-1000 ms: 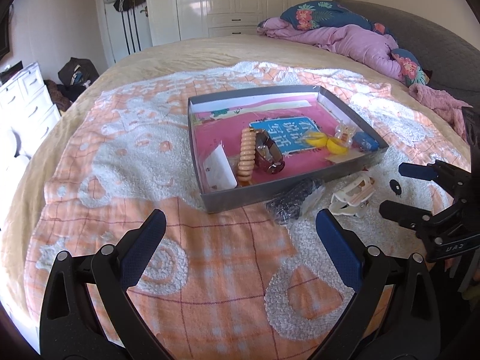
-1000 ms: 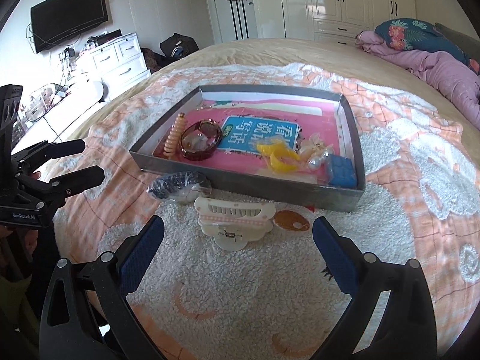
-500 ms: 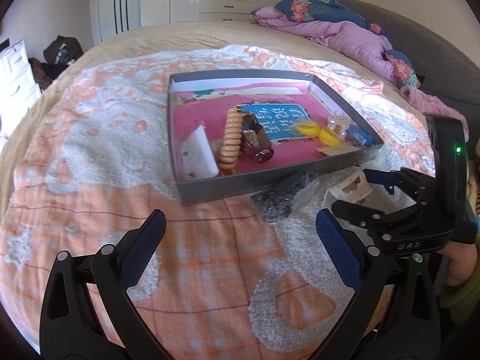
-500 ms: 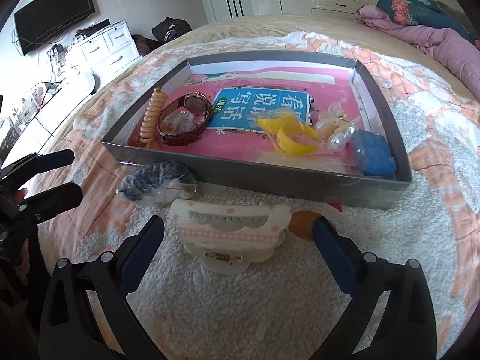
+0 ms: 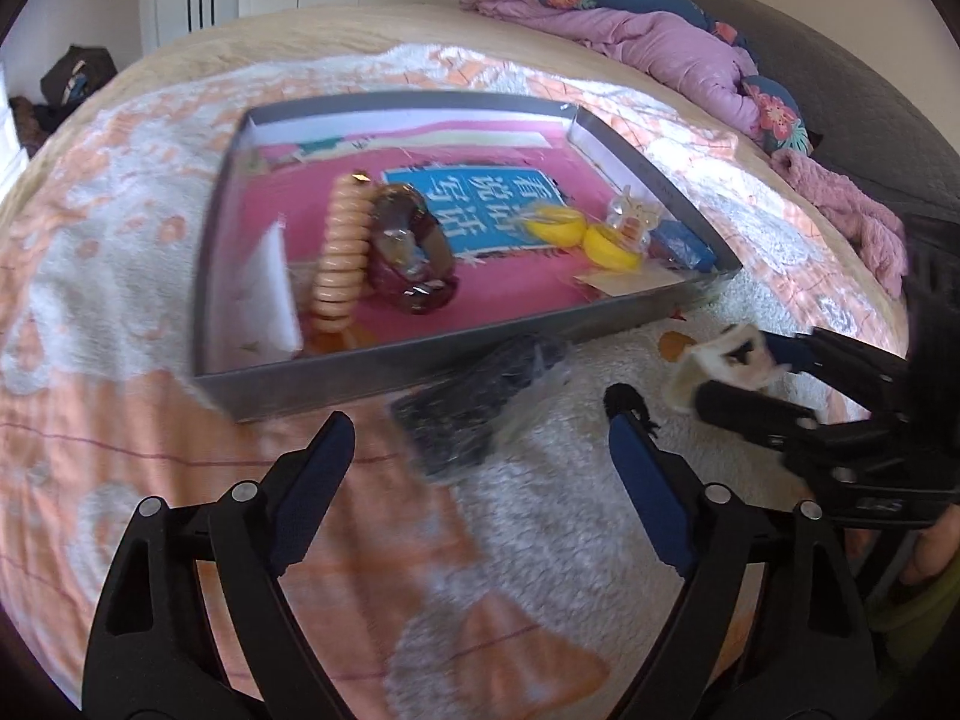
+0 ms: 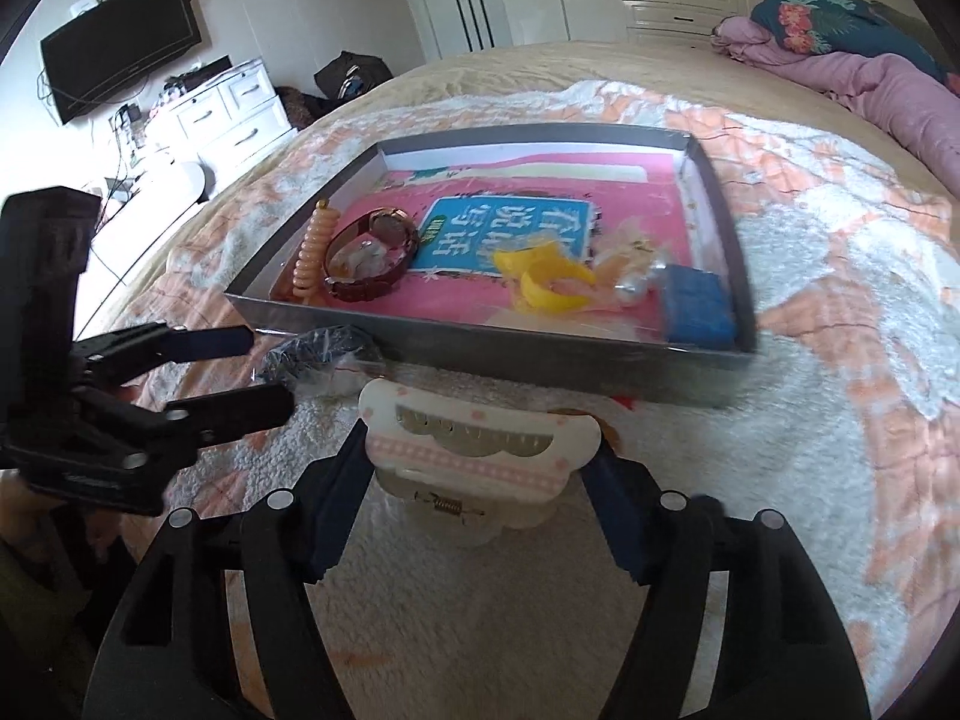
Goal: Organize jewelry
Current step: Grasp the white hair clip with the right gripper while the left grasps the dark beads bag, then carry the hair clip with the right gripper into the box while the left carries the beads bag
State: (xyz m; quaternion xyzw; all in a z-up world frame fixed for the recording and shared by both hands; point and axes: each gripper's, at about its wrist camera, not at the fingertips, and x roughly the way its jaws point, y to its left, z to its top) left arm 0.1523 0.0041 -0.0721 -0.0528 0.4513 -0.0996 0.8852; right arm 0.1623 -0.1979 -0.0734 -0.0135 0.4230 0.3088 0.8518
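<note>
In the left wrist view, the left gripper (image 5: 474, 438) stands open and empty before the bagged dark item (image 5: 480, 402), outside the tray (image 5: 336, 372) at about 6 o'clock from it. In the right wrist view, the right gripper (image 6: 480, 462) seems closed on the white hair clip (image 6: 480, 444), also at 6 o'clock of the tray; the watch (image 6: 372, 255), coil band (image 6: 312, 252) and yellow rings (image 6: 549, 282) are already inside, so these two things remain.

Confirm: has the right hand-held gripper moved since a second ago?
Yes. The right hand-held gripper advanced toward the gray tray and now brackets the white hair clip.

Wall television (image 6: 120, 45); white dresser (image 6: 225, 111); purple duvet (image 5: 654, 51).
</note>
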